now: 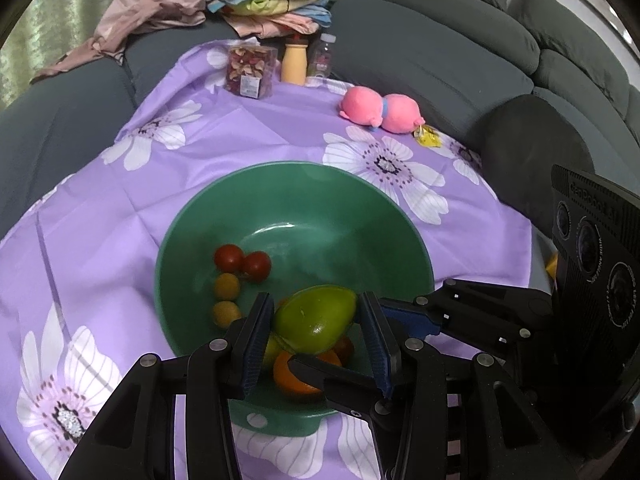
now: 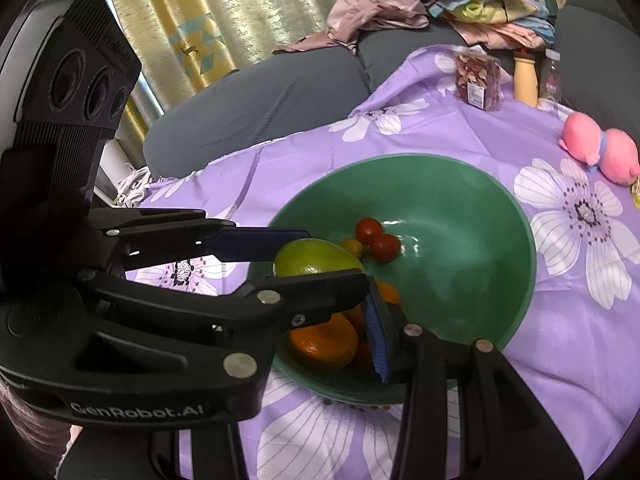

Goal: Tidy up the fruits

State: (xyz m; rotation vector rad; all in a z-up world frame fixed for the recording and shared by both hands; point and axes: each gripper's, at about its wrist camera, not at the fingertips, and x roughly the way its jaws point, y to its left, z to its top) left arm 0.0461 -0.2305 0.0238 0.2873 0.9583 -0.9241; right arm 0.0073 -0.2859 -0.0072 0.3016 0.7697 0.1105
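Both grippers, left gripper [image 1: 316, 334] and right gripper [image 2: 340, 280], clamp one smooth, glossy green mango [image 1: 314, 318] above the green bowl [image 1: 360, 208].

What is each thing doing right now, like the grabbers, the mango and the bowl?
left gripper: shut on the green mango
right gripper: beside the mango, grip unclear
green mango: held over the green bowl
green bowl: upright, red tomatoes inside
yellow bottle: upright, lid on

Soft, even indoor light, brightest where daylight glows through the curtain [image 2: 224, 12]. Pale glare streaks the green bowl [image 1: 296, 196] inside. Fisheye bending curves every edge; corners go black, with slight blur throughout.
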